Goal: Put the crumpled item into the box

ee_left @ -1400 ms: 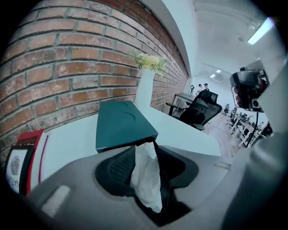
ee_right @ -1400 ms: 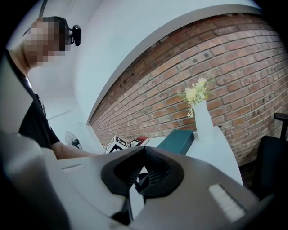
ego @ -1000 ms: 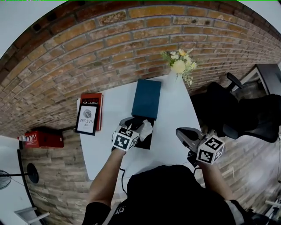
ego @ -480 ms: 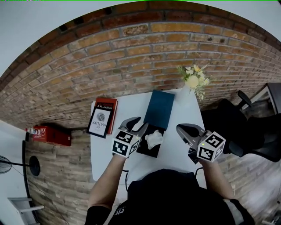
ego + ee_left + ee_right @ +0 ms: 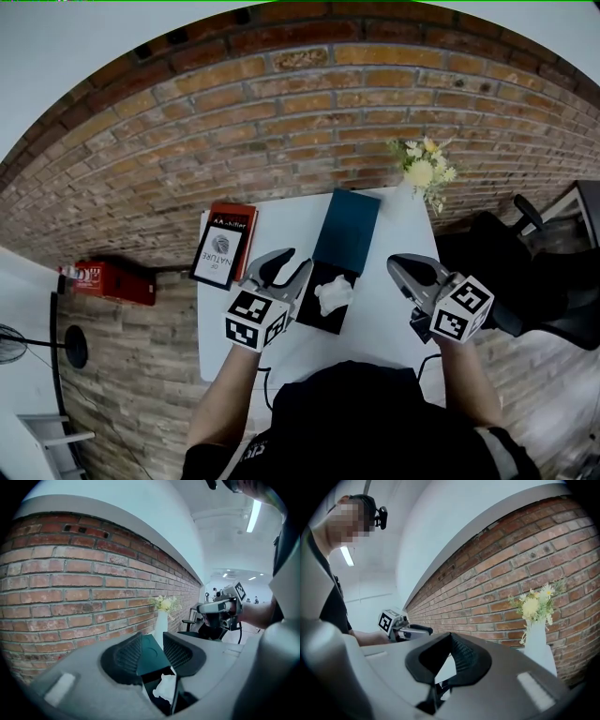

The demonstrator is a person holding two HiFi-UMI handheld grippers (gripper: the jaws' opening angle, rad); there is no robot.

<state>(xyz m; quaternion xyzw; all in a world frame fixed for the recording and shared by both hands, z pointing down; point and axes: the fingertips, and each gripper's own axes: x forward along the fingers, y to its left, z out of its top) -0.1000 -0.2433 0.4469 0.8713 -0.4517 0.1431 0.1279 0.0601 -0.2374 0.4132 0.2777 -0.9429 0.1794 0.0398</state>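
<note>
The crumpled white item (image 5: 333, 296) lies inside the black box (image 5: 313, 319) on the white table (image 5: 375, 309). The box's dark teal lid (image 5: 345, 230) stands open behind it. My left gripper (image 5: 286, 266) hovers just left of the box, and its jaws are closing with nothing between them. Seen from the left gripper view, the crumpled item (image 5: 164, 686) sits below the left gripper (image 5: 152, 642), with the lid (image 5: 151, 655) beyond. My right gripper (image 5: 412, 271) hangs to the right of the box, shut and empty; in its own view the right gripper (image 5: 450, 637) shows its tips meeting.
A stack of books (image 5: 223, 249) lies at the table's left back corner. A white vase of flowers (image 5: 422, 171) stands at the right back corner against the brick wall. A red case (image 5: 108, 279) sits on the floor at left, and a black chair (image 5: 511, 281) stands at right.
The left gripper has drawn back from over the box toward the left, leaving the crumpled item inside, and its jaws have narrowed. The right gripper has barely moved.
</note>
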